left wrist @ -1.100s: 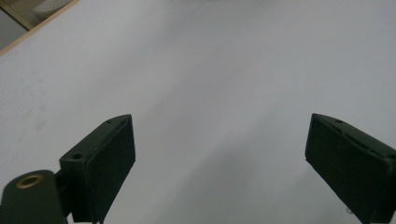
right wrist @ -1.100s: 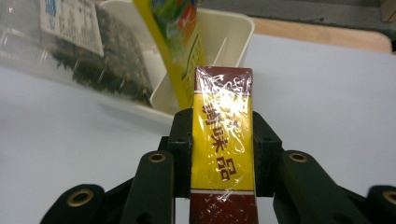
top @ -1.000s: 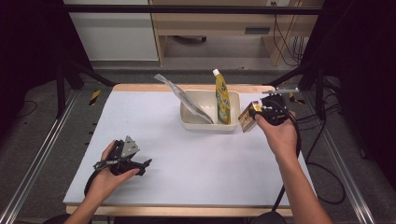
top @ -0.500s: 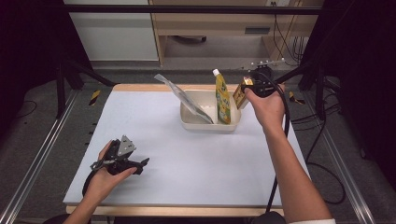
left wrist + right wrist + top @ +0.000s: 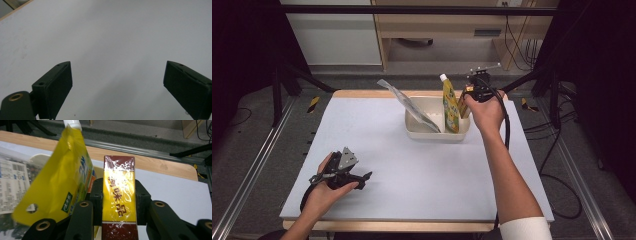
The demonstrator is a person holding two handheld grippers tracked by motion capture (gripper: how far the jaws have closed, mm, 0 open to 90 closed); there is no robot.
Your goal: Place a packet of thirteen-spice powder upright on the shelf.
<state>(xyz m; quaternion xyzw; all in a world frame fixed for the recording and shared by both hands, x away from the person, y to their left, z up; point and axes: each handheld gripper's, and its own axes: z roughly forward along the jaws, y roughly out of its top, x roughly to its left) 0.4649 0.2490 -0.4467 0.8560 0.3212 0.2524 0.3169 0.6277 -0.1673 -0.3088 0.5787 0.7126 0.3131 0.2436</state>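
My right gripper (image 5: 468, 96) is shut on a yellow and dark-red box (image 5: 119, 200) wrapped in clear film; the black jaws press on both its long sides. It hovers at the right end of the white tub (image 5: 432, 134), next to the upright yellow pouch (image 5: 450, 107) with a white cap. That yellow pouch (image 5: 57, 180) leans close on the left in the right gripper view. A clear printed bag (image 5: 409, 106) leans out of the tub's left side. My left gripper (image 5: 357, 177) lies low over the white tabletop near the front left, jaws wide apart with nothing between them (image 5: 117, 82).
The white table (image 5: 387, 150) has a wooden far edge (image 5: 160, 157). Black frame posts and cables stand off the right side (image 5: 557, 100). A grey floor and a wooden shelf unit lie beyond the table.
My right hand has carried the box leftward and away from the person, from beside the tub's right end up to the yellow pouch. The left hand has stayed put.
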